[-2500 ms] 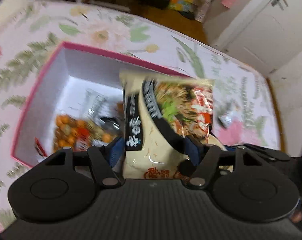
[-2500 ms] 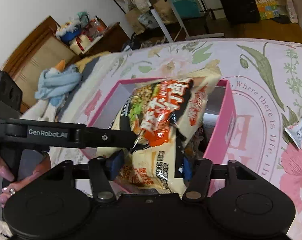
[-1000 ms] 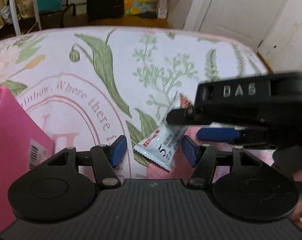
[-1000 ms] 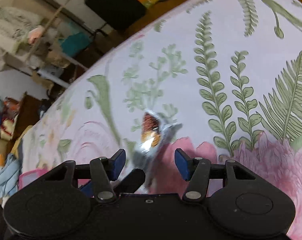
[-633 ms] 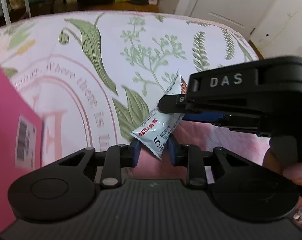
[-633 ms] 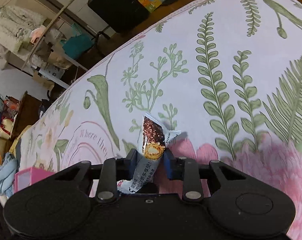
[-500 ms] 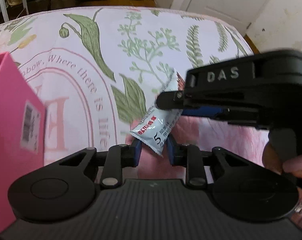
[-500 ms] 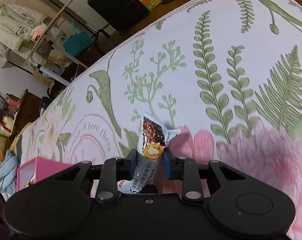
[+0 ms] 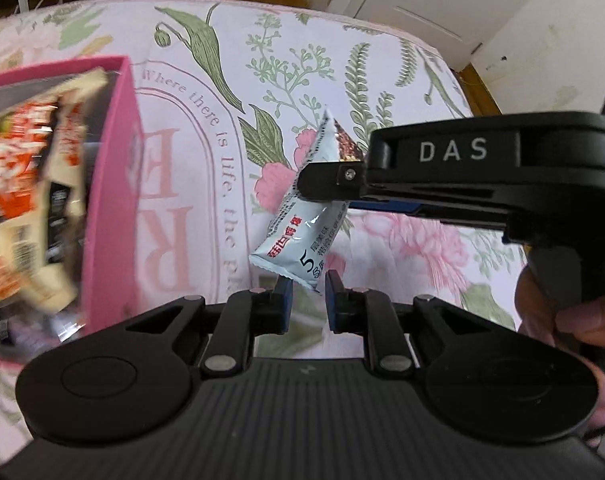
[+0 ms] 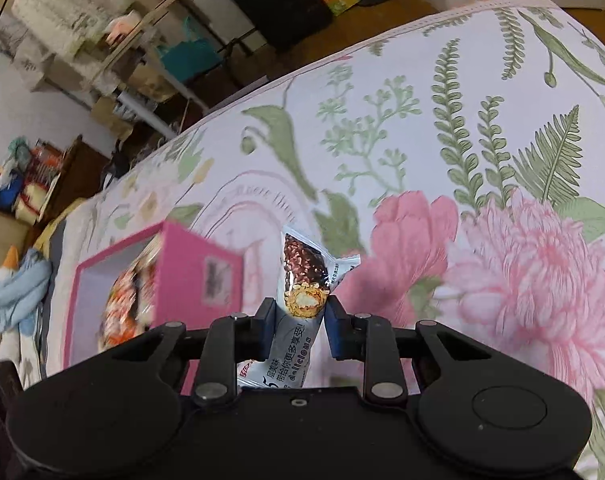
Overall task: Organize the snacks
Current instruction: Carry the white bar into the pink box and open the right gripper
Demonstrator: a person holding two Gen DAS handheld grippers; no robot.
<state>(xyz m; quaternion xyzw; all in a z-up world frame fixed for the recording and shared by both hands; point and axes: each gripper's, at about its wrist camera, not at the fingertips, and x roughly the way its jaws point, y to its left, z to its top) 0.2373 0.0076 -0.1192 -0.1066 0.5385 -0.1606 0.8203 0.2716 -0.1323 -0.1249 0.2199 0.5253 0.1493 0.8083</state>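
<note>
A white and pale-blue snack bar packet (image 9: 298, 240) with a chocolate picture hangs above the floral bedspread (image 9: 222, 80). My left gripper (image 9: 308, 292) is shut on its lower corner. My right gripper (image 9: 330, 188) reaches in from the right and is shut across the packet's middle. In the right wrist view the right gripper (image 10: 298, 316) clamps the same packet (image 10: 302, 276) just below the chocolate picture. The pink box (image 9: 110, 200) stands at the left with a noodle packet (image 9: 22, 180) inside. In the right wrist view that box (image 10: 198, 276) sits left of the packet.
A person's hand (image 9: 562, 320) grips the right gripper's handle. A blue cloth (image 10: 18, 288) lies at the bed's left side. Beyond the bed are a black case (image 10: 278, 0), cluttered shelves (image 10: 82, 20) and white doors (image 9: 422, 0).
Both grippers closed on the snack bar packet, lifted it off the bedspread and carried it towards the pink box, which has come back into both views.
</note>
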